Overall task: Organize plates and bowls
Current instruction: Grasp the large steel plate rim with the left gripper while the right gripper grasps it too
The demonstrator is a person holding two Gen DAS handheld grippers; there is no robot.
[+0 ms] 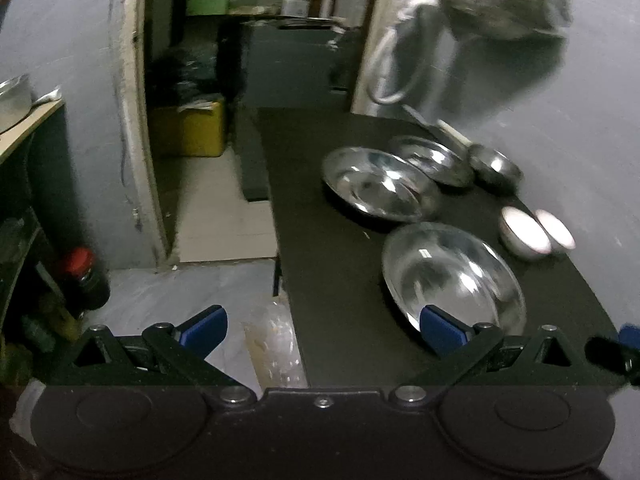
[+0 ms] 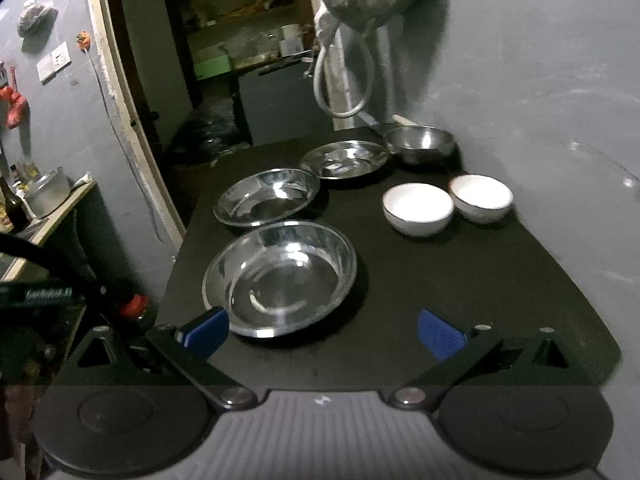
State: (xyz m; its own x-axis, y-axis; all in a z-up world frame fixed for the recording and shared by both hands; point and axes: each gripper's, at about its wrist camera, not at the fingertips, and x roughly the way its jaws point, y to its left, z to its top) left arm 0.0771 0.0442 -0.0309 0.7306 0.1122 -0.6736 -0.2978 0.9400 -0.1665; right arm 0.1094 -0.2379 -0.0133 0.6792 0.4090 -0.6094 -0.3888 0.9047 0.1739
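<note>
Left gripper (image 1: 324,330) jaws wide apart, nothing held; right gripper (image 2: 322,330) likewise spread and empty. On the black table (image 2: 480,280) — nearest steel plate (image 2: 280,278) at 12 o'clock, second steel plate (image 2: 267,202) beyond it, third steel plate (image 2: 344,159) at 1 o'clock; steel bowl (image 2: 420,144) farthest; two white bowls (image 2: 418,209) (image 2: 481,198) touching at 2 o'clock.

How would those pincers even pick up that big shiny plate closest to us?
Probably by its rim. The nearest steel plate lies flat on the black table, with a raised, flared edge. The open right gripper could come in low from the near side, one finger over the lip, one under it.
</note>
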